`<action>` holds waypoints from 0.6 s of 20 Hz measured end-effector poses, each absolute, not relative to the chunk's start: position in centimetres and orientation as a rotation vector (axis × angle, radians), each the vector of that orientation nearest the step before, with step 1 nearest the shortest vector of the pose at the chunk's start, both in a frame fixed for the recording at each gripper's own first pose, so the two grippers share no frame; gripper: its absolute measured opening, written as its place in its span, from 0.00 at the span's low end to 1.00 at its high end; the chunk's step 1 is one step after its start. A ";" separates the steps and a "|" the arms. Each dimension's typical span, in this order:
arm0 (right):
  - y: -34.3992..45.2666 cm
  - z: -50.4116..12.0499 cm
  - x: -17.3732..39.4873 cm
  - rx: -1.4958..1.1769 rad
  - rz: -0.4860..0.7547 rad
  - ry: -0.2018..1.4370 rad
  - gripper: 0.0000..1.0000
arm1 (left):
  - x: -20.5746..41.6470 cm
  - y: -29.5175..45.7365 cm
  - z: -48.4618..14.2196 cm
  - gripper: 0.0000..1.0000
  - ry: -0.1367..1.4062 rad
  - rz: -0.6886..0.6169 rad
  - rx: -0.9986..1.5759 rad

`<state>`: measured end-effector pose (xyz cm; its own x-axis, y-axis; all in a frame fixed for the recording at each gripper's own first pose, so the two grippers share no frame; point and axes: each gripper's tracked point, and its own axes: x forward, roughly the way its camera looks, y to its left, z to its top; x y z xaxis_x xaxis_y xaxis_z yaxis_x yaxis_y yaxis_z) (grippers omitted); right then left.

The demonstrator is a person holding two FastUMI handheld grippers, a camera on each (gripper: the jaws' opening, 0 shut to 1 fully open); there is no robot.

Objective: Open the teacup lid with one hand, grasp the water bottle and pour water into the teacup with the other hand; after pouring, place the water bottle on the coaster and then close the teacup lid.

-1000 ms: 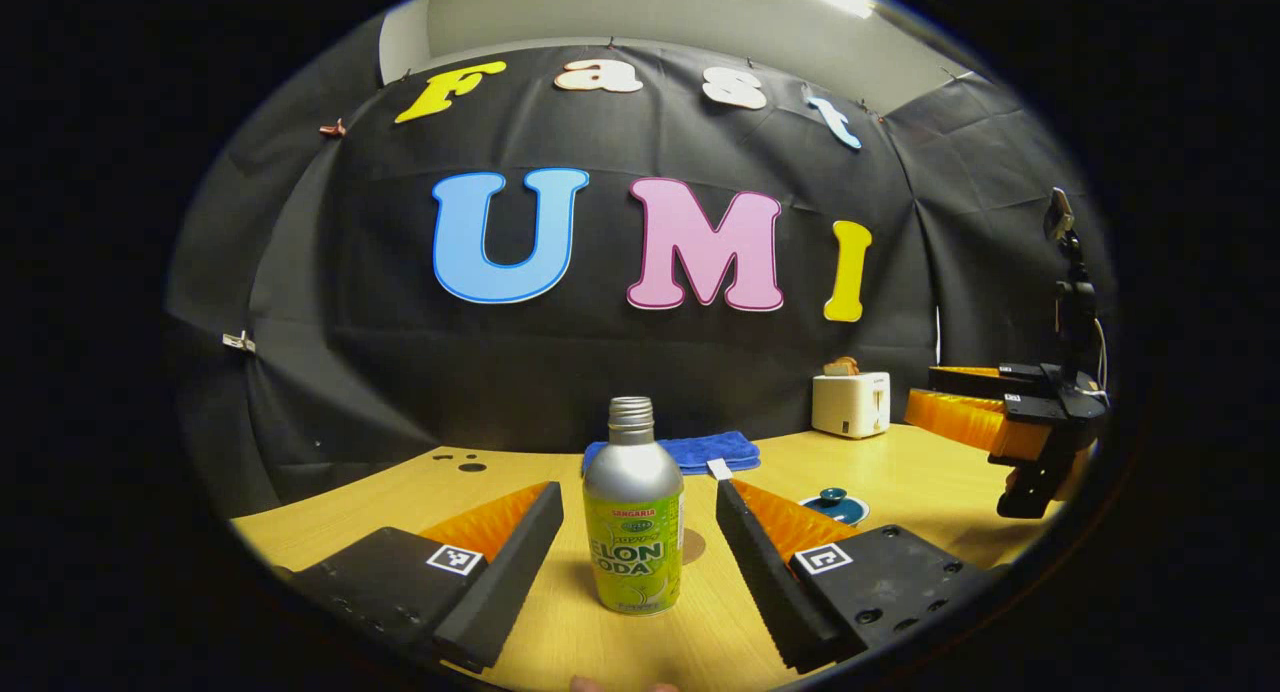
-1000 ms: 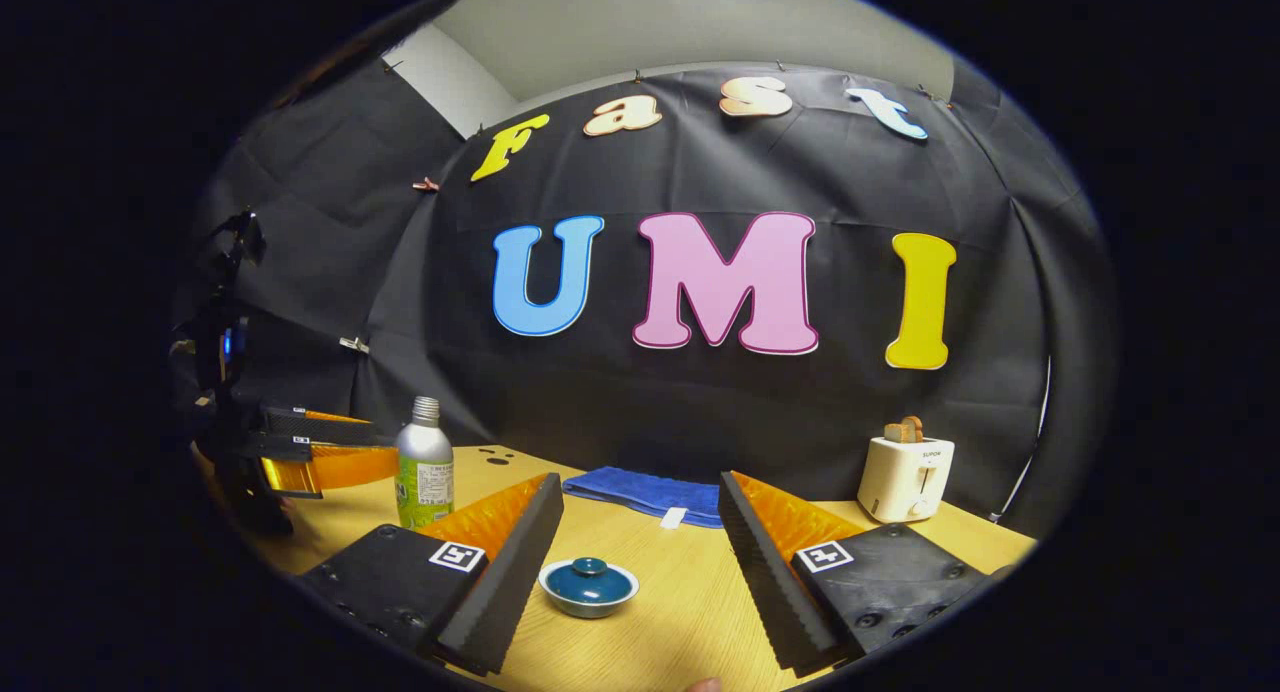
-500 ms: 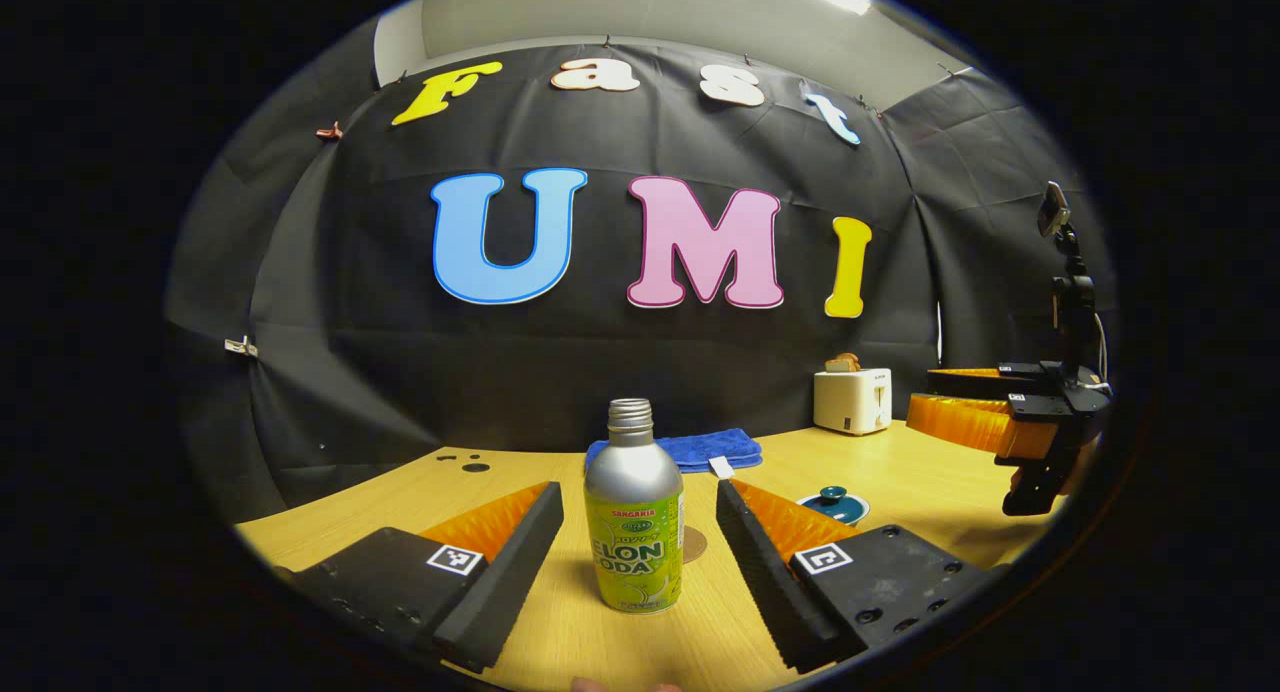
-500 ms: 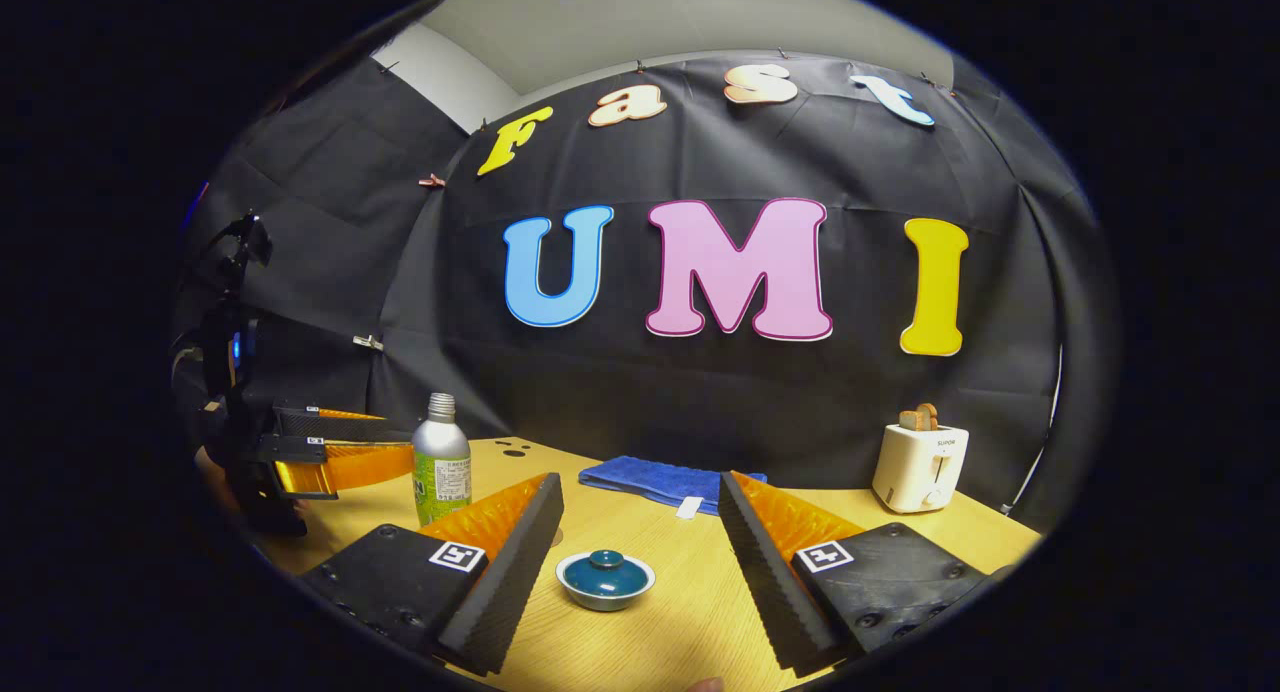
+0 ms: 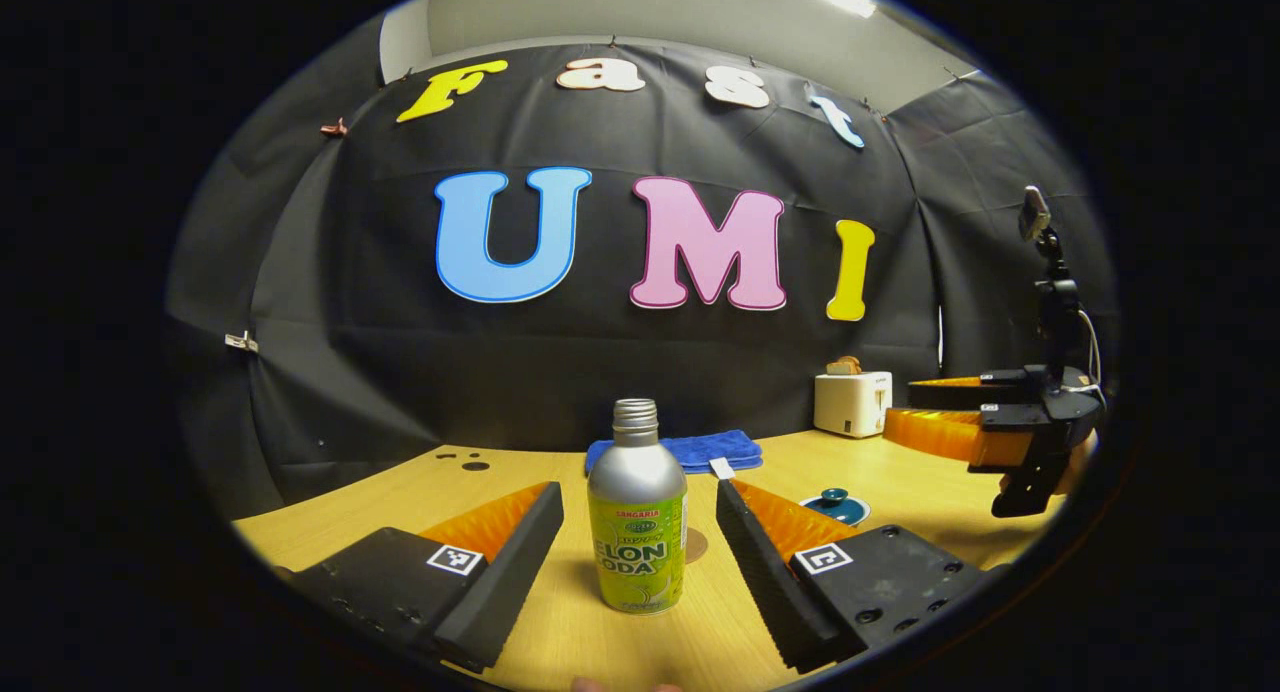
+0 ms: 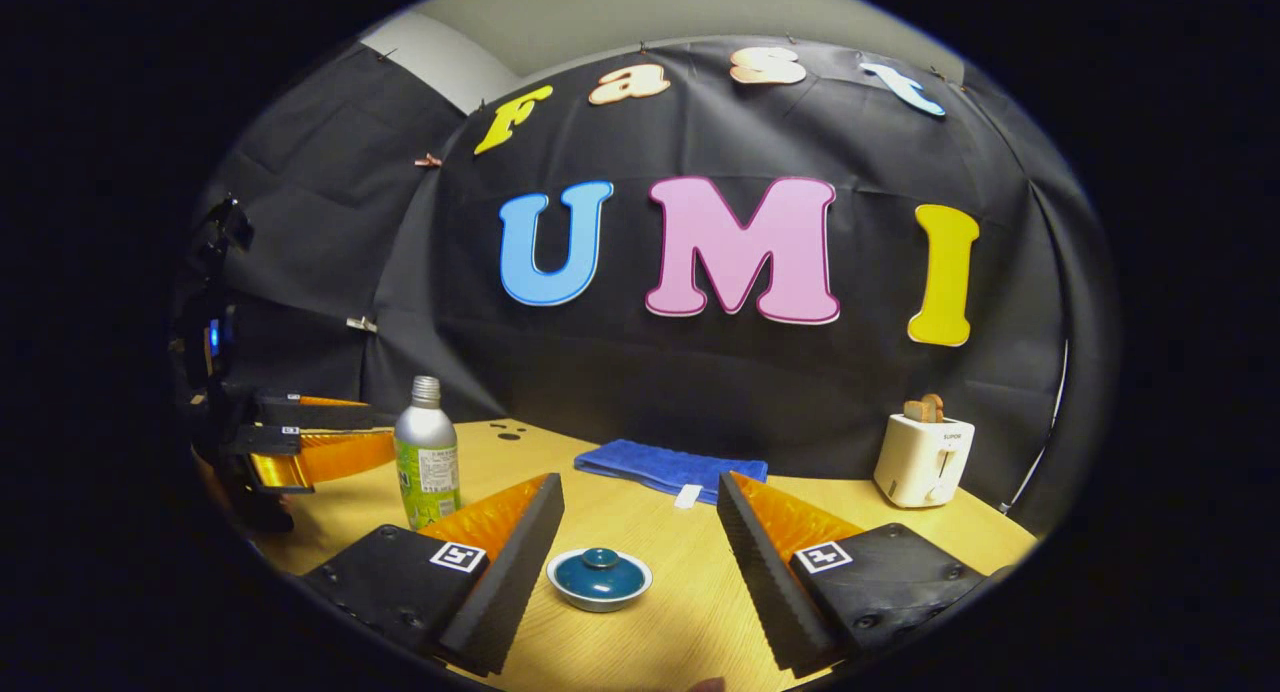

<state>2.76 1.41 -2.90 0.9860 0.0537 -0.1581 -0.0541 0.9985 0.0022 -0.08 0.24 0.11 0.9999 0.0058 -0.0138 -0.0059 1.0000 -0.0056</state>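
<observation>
A silver bottle (image 5: pixel 637 532) with a green label stands upright and uncapped on the wooden table (image 5: pixel 560 632). It sits between the fingers of my left gripper (image 5: pixel 635 490), which is open and not touching it. A brown round coaster (image 5: pixel 694 544) lies just behind the bottle. The teacup (image 6: pixel 599 578), white with a dark teal lid on it, sits low between the fingers of my right gripper (image 6: pixel 640 482), which is open and clear of it. In the left gripper view the teacup (image 5: pixel 836 505) is to the right, with the right gripper (image 5: pixel 935 410) hovering beyond it. In the right gripper view the bottle (image 6: pixel 428 467) stands at the left, beside the left gripper (image 6: pixel 375 430).
A folded blue towel (image 6: pixel 670 467) lies at the back of the table (image 6: pixel 640 632) near the black cloth wall. A white toaster (image 6: pixel 924 459) with bread in it stands at the back right. Small dark holes (image 5: pixel 465 462) mark the tabletop at the far left.
The right gripper has drifted slightly left and a little higher in the left gripper view. The left gripper and the bottle have barely moved. Both grippers remain open.
</observation>
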 end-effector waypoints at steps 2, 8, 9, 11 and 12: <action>2.3 -4.3 3.7 0.005 0.080 0.204 0.88 | 0.0 0.2 -0.1 0.97 0.021 0.003 -0.009; 3.5 -8.7 5.6 0.037 0.112 0.349 0.75 | 0.0 0.6 -0.3 0.97 0.023 0.003 -0.017; 3.6 -9.3 5.8 0.036 0.113 0.366 0.68 | 0.0 0.8 -0.4 0.97 0.025 0.005 -0.019; 3.7 -10.2 5.8 0.028 0.115 0.393 0.62 | 0.2 0.9 -0.7 0.97 0.031 0.004 -0.031; 3.9 -10.6 5.9 0.027 0.120 0.406 0.60 | 0.2 0.9 -0.9 0.97 0.037 0.002 -0.038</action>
